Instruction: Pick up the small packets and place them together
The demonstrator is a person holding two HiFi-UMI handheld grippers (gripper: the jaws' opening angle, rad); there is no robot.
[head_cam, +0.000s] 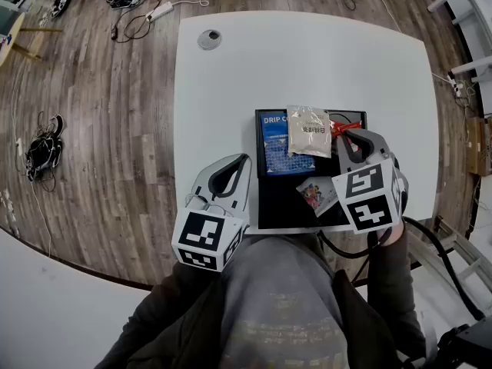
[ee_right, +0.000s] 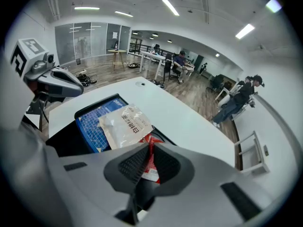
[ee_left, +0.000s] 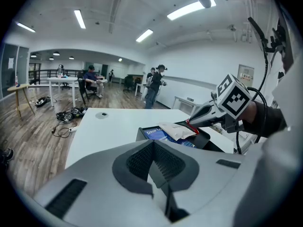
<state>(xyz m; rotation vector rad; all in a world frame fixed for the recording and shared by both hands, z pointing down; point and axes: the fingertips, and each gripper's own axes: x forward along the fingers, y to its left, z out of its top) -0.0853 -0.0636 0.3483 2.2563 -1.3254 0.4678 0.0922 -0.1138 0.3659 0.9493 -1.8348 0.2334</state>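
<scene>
Wood-floored open office; smooth white bench (head_cam: 231,91); rigid black tray (head_cam: 277,206) is loaded with a flat blue box (head_cam: 273,141), a crinkled translucent pouch (head_cam: 309,131) and a printed sachet (head_cam: 315,194); a thin glossy red packet (ee_right: 150,167) is pinched in the narrow right gripper (ee_right: 150,145) just beside the pouch; gathering is judged under way, release onto the tray being called for; left gripper (ee_left: 154,143) is held closed, empty.

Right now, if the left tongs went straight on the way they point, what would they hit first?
Probably the white table, just short of the black tray. The left tongs, shut and empty, slant down toward that tray's near corner; depth is unclear, so its wall could come first.
</scene>
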